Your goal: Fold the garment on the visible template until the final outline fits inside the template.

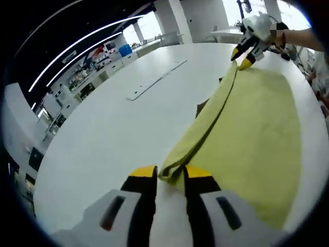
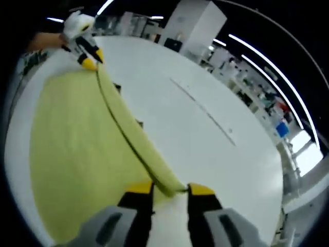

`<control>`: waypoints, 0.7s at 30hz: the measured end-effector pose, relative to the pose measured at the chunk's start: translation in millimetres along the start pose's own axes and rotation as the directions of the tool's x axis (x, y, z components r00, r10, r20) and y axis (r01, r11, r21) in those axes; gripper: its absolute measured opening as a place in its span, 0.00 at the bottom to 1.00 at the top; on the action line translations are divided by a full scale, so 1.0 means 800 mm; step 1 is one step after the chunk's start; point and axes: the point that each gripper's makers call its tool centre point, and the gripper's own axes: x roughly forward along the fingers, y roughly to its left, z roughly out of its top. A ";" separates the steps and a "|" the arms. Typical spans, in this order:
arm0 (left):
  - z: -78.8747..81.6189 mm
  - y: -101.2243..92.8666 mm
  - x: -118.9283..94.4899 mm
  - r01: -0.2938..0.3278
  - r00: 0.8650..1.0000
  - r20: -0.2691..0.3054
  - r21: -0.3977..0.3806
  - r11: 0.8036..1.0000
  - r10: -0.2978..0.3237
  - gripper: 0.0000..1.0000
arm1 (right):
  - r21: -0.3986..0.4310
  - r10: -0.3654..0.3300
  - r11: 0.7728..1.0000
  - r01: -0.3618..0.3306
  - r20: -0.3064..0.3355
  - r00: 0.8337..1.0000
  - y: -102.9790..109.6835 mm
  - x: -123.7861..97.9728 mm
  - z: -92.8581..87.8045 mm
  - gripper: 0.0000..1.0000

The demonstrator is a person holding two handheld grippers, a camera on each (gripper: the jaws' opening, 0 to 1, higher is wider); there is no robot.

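Note:
A yellow-green garment (image 1: 257, 134) lies spread on the white table (image 1: 103, 134), its near long edge lifted and rolled over. My left gripper (image 1: 169, 177) is shut on one corner of that edge. At the far end the right gripper (image 1: 241, 57), held by a person's hand, pinches the other corner. In the right gripper view the same garment (image 2: 77, 154) stretches away, my right gripper (image 2: 169, 189) is shut on its corner, and the left gripper (image 2: 90, 60) holds the far corner. A dark patch (image 1: 201, 106) shows under the raised fold; I cannot tell what it is.
A long pale strip (image 1: 154, 80) lies flat on the table beyond the garment, also seen as a thin strip (image 2: 203, 110) in the right gripper view. White pillars, shelving and desks stand past the table's far edge. Bare tabletop stretches beside the garment.

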 end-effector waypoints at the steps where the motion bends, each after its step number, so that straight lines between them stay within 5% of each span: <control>1: -0.002 0.002 0.003 -0.009 1.000 -0.007 -0.007 1.000 0.009 0.17 | 0.020 -0.008 1.000 0.007 0.012 1.000 -0.005 0.002 0.001 0.19; 6: 0.003 0.022 0.005 -0.100 0.995 -0.006 -0.090 0.991 0.099 0.12 | 0.149 -0.070 0.987 0.061 0.053 0.996 -0.022 0.007 0.010 0.16; 12: 0.015 0.038 -0.004 -0.136 0.984 0.064 -0.314 0.940 0.163 0.13 | 0.393 -0.141 0.915 0.086 0.115 0.983 -0.048 0.004 0.019 0.14; 14: 0.011 0.040 -0.007 -0.113 0.985 0.081 -0.383 0.917 0.155 0.17 | 0.425 -0.136 0.902 0.075 0.115 0.984 -0.051 0.002 0.018 0.16; 17: 0.010 0.039 -0.014 -0.103 0.985 0.088 -0.377 0.920 0.146 0.20 | 0.458 -0.118 0.888 0.045 0.132 0.984 -0.047 -0.003 0.024 0.25; 21: 0.015 0.027 -0.023 -0.032 0.984 0.141 -0.452 0.891 0.106 0.30 | 0.493 -0.084 0.870 -0.005 0.158 0.984 -0.034 -0.017 0.028 0.40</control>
